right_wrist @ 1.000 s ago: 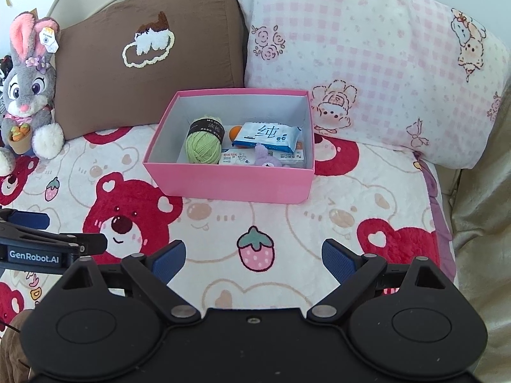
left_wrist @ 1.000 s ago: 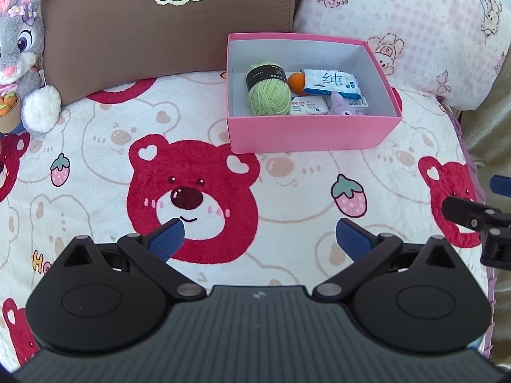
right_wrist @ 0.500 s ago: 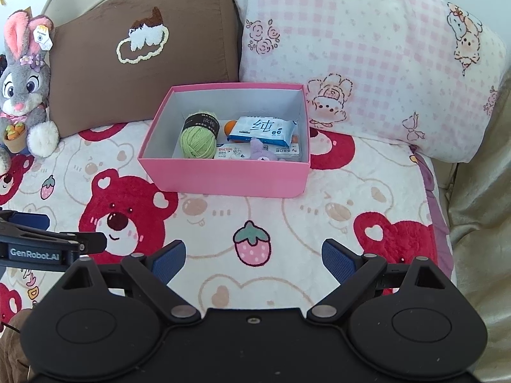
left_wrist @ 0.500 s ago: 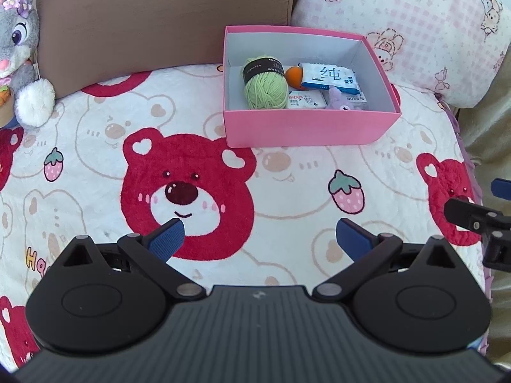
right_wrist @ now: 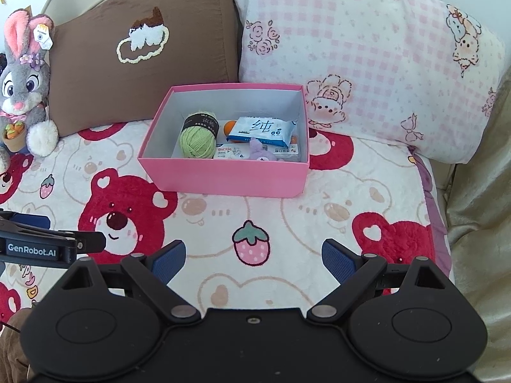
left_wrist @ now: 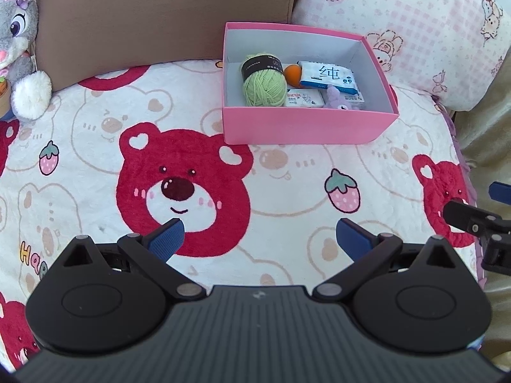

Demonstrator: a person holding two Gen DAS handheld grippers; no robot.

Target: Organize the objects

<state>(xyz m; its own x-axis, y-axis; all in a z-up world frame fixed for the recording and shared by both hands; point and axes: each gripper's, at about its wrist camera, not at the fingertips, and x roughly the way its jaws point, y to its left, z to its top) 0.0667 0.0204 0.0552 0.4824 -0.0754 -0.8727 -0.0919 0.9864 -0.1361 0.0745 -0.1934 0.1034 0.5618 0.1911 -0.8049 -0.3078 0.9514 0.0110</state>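
Note:
A pink box (left_wrist: 306, 127) (right_wrist: 223, 177) stands on the bear-print blanket in front of the pillows. Inside lie a green yarn ball (left_wrist: 263, 84) (right_wrist: 197, 138), an orange ball (left_wrist: 293, 74) (right_wrist: 229, 126), a blue-and-white tissue pack (left_wrist: 329, 76) (right_wrist: 262, 128), a smaller white pack (left_wrist: 303, 98) (right_wrist: 232, 152) and a small purple plush (left_wrist: 338, 99) (right_wrist: 261, 152). My left gripper (left_wrist: 258, 239) is open and empty, held above the blanket well short of the box. My right gripper (right_wrist: 254, 257) is open and empty, also short of the box. Each gripper shows at the edge of the other's view.
A brown pillow (right_wrist: 143, 54) and a pink checked pillow (right_wrist: 367, 60) lean behind the box. A grey plush rabbit (right_wrist: 24, 89) sits at the far left. The blanket's right edge (right_wrist: 437, 210) drops to a beige cover.
Both grippers have drawn back and up a little from the box, which looks slightly smaller and higher in the right wrist view. Both stay open and empty.

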